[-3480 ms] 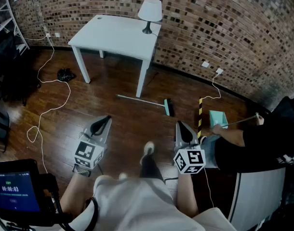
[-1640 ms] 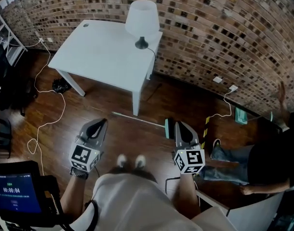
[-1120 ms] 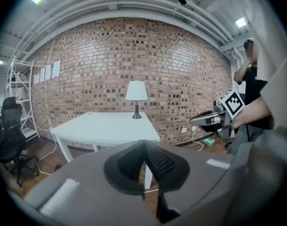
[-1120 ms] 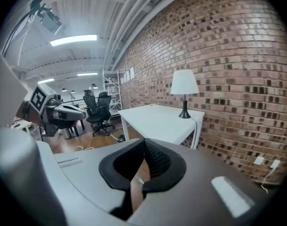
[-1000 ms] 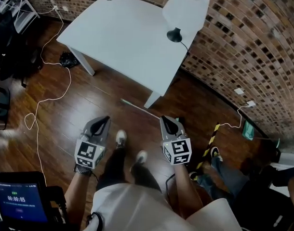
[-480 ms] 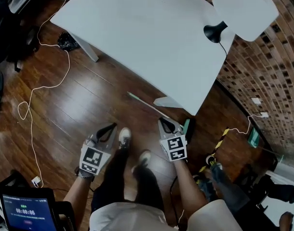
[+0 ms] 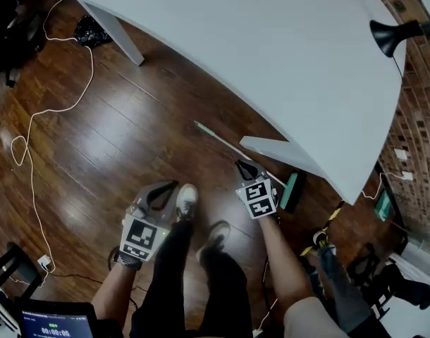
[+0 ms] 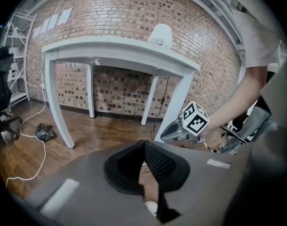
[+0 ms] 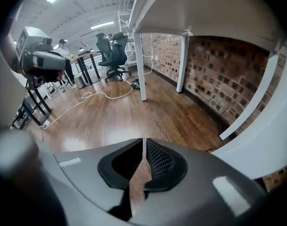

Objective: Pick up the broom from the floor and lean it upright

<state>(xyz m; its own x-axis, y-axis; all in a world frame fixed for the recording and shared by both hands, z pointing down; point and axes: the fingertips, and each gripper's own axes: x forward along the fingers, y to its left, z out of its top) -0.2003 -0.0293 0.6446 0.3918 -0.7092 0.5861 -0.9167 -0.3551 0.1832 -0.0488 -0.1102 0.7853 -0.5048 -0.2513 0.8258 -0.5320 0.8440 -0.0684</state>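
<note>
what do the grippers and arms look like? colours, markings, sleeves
Both alike: left gripper and right gripper have grey tapered shells, black textured pads and a white cube with black square markers. Bare forearms; a pale short sleeve shows in the left gripper view. The right gripper's jaws are opening, nothing between them.

Above: the white table (image 7: 271, 41) hung over the floor just beyond the broom (image 7: 222, 141).
Far side: a table leg (image 7: 271, 148) stood just beside the handle.
Near side: bare floor (image 7: 130, 132) lay open along the handle.
Left: a cable (image 7: 32, 116) looped well apart.
Right: another person's legs (image 7: 335, 280) crowded the floor past the broom head.
</note>
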